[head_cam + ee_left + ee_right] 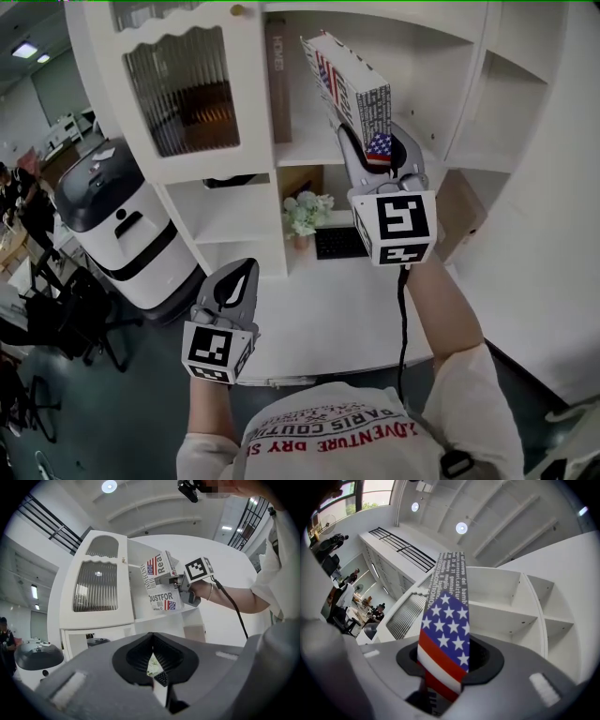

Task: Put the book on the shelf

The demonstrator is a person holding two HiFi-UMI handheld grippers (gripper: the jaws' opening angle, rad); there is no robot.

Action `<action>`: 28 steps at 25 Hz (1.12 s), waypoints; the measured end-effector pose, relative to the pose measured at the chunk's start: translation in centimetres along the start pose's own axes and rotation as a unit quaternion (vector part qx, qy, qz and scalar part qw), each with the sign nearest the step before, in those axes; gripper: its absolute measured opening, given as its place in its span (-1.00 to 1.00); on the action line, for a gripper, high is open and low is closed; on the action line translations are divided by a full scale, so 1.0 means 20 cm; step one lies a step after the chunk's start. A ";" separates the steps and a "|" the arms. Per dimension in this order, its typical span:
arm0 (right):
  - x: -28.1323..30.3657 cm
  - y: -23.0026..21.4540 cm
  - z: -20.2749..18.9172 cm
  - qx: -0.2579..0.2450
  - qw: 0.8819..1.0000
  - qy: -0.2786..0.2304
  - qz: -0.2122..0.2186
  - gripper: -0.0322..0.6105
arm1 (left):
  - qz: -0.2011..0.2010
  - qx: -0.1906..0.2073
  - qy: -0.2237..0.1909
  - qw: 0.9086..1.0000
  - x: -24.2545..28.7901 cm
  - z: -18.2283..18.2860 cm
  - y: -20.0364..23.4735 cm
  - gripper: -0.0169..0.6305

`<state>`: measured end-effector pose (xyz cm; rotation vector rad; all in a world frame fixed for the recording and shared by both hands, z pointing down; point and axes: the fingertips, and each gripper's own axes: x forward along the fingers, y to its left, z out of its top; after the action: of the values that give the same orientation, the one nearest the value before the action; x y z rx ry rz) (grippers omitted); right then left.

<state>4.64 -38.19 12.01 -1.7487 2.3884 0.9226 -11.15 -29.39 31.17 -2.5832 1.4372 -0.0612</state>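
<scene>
Transport step. Right gripper (380, 155) jaws were clamped on the book (349, 82), held tilted before the front edge of the shelf (309, 150). Left gripper (234, 284) jaws were together, empty. Next, judged: stand it upright, slide it in.

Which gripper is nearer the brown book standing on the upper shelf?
Right. The right gripper, shut on the flag-covered book, is up beside the brown book; the left gripper hangs far below, over the desk edge.
</scene>
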 end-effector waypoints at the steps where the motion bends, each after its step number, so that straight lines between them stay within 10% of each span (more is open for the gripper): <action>1: 0.05 -0.01 -0.03 -0.001 1.000 0.005 -0.003 -0.41 | 0.005 0.002 -0.004 1.000 0.00 0.01 0.02 -0.93; 28: 0.83 -0.05 -0.45 0.058 0.995 0.082 0.004 -0.41 | 0.048 -0.027 0.032 0.998 0.34 -0.20 0.27 -0.93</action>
<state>2.22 -56.95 12.81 -1.8380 2.4919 0.6482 -12.50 -38.45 33.72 -2.5716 1.6039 -0.0933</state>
